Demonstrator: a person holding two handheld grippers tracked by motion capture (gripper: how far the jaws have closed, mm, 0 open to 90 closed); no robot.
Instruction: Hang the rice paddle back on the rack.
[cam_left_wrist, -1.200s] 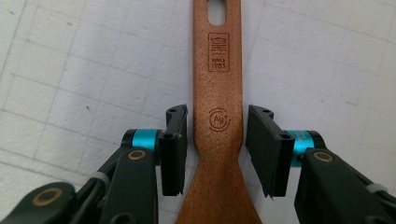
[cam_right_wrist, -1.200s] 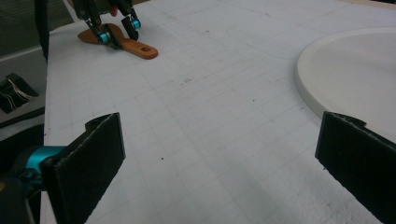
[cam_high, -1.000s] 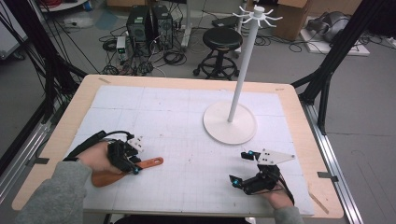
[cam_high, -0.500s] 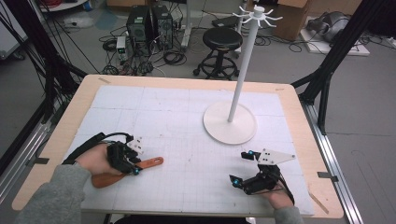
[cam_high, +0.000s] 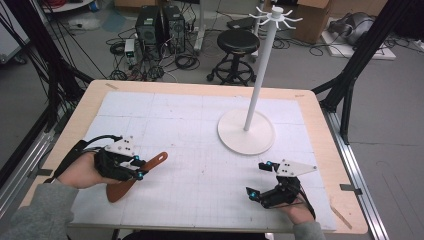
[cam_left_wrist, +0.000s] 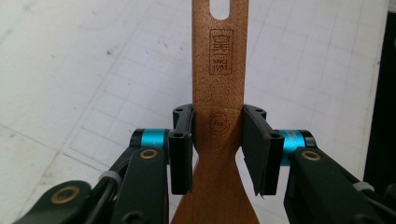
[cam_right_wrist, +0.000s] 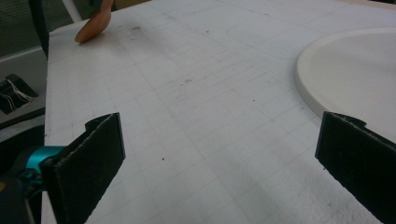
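A brown wooden spatula (cam_high: 152, 162) is at the front left of the white board, with its slotted handle end pointing up and to the right and raised off the board. My left gripper (cam_high: 137, 169) is shut on its neck. In the left gripper view both black pads (cam_left_wrist: 181, 149) press the sides of the spatula (cam_left_wrist: 218, 70) just above where it widens into the blade. My right gripper (cam_high: 257, 178) rests at the front right of the board, wide open with nothing between its jaws (cam_right_wrist: 219, 158). The spatula's blade (cam_right_wrist: 93, 25) shows far off in the right gripper view.
A white hook stand has its round base (cam_high: 246, 131) on the right half of the gridded board (cam_high: 200, 125), and its pole (cam_high: 260, 70) rises to a ring of hooks. The base's rim (cam_right_wrist: 355, 70) lies just ahead of my right gripper. Beyond the table are a stool and cables.
My left gripper has risen with the spatula; the handle end has swung up and away from the board. The right gripper has stayed where it was.
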